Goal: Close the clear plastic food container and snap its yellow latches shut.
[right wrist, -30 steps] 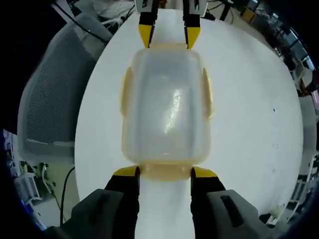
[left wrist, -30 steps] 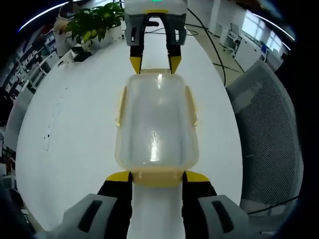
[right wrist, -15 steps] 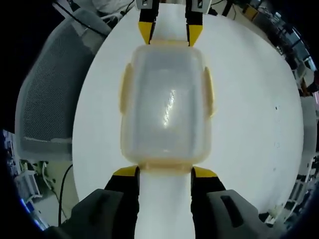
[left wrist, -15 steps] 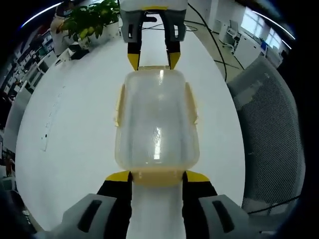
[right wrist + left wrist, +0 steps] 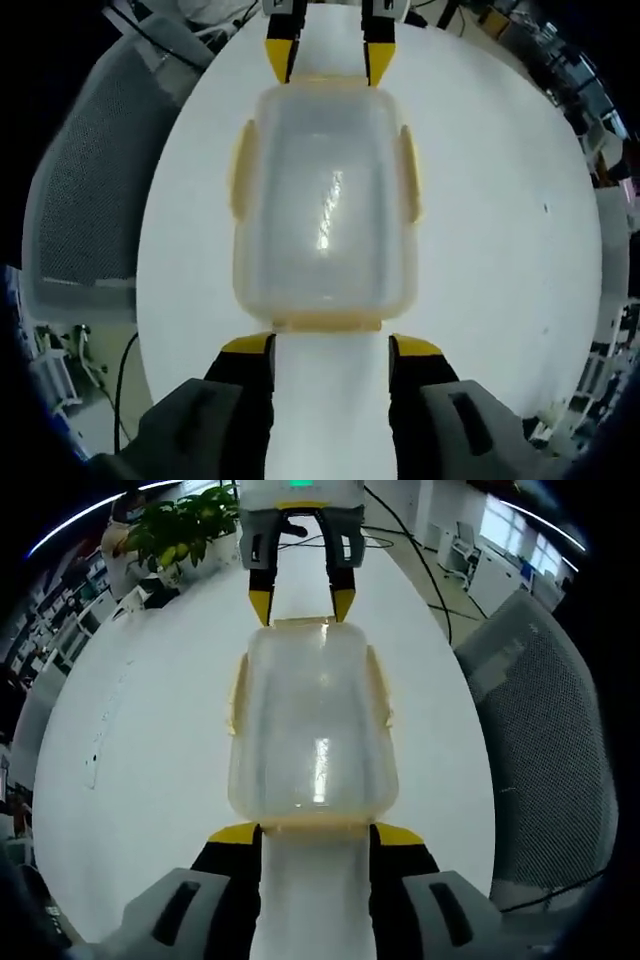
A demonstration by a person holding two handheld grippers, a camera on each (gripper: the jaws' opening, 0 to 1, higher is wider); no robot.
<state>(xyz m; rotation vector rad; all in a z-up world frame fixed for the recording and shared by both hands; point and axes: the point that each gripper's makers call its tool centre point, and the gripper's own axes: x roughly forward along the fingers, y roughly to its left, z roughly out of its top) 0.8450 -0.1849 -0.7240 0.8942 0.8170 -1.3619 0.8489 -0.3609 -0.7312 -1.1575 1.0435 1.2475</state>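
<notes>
A: so from the left gripper view, nearest thing is the left gripper itself; jaws spread wide, yellow tips sitting just at the near end of the clear food container, one on each side of the near yellow latch; holding nothing as far as I can see

B: same deal on the other side; the right gripper has its jaws wide apart too, tips either side of the end latch closest to it; not clamped on anything

A: container sits flat on the round white table, lid on top, between the two grippers; the long-side latches look folded against the walls, can't swear they're snapped

B: yeah, side latches look flat from here too; past the box you see the left gripper poking in at the far end

A: further out there's a grey mesh chair beside the table; potted plant at the far edge
</notes>
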